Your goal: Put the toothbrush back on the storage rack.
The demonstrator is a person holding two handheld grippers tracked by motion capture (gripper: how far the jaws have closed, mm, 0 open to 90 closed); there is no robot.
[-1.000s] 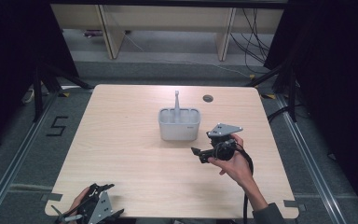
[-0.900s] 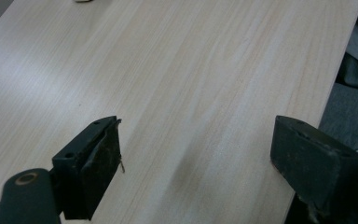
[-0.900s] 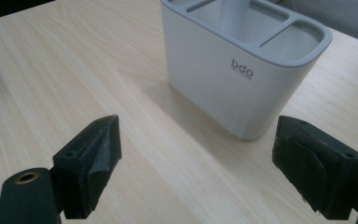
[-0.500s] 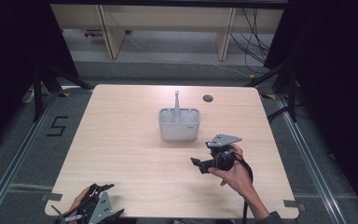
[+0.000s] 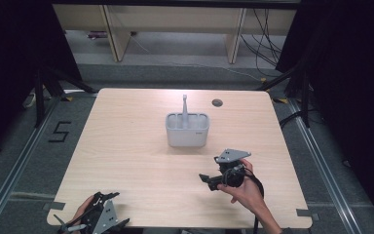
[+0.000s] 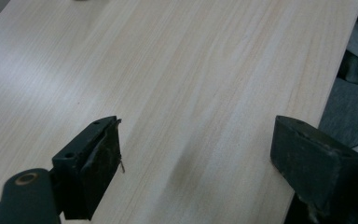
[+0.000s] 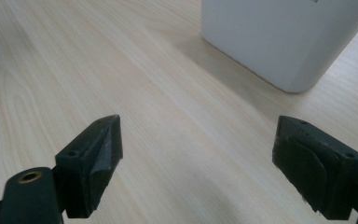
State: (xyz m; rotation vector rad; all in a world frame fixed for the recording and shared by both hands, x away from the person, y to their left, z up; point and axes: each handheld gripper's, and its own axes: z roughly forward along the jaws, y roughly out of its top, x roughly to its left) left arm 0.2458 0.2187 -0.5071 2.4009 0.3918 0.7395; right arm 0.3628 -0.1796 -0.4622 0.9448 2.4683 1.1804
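Note:
A grey-white caddy (image 5: 187, 130) stands near the middle of the wooden table (image 5: 126, 146), with a grey handle or utensil (image 5: 184, 109) rising upright from it. My right gripper (image 5: 207, 179) is held low over the table in front of and to the right of the caddy, jaws wide apart and empty. In the right gripper view the caddy's white wall (image 7: 284, 39) is at the top right, beyond the open gripper (image 7: 198, 158). My left gripper (image 5: 68, 225) rests at the table's near left corner. Its jaws are spread with bare wood between them (image 6: 196, 158).
A small dark round hole (image 5: 217, 103) marks the table's far right part. The table's near edge drops off beside the left gripper, with grey floor (image 6: 349, 102) past it. Shelving legs and cables (image 5: 253, 29) lie beyond the far edge.
My right gripper has moved back toward the near edge, away from the caddy, and stayed open. The left gripper has kept its place.

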